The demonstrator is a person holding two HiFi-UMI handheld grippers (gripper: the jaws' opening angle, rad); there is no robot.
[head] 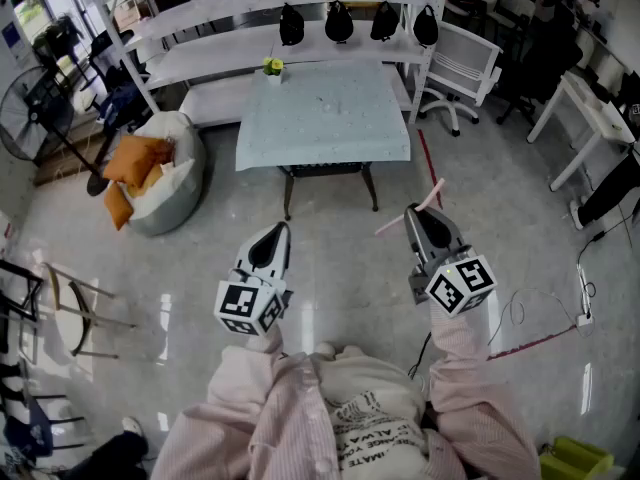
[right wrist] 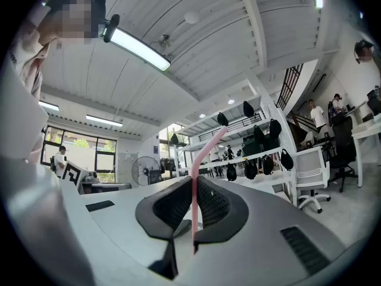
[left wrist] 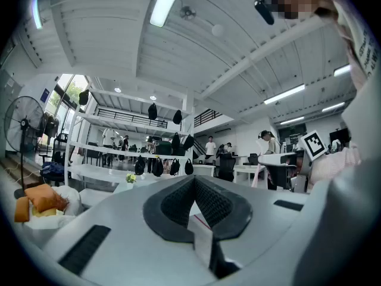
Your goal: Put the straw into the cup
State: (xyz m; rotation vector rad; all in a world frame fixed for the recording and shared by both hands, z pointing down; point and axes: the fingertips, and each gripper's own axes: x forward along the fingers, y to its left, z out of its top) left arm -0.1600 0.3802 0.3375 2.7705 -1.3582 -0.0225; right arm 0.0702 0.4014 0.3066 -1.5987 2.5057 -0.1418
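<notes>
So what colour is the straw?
Pink. The straw shows best in the right gripper view.

Dead ahead stands the table (head: 330, 118), cup (head: 272, 67) on its far left corner, shelves (head: 230, 13) behind, beanbag (head: 170, 178) left, chair (head: 465, 63) right.
</notes>
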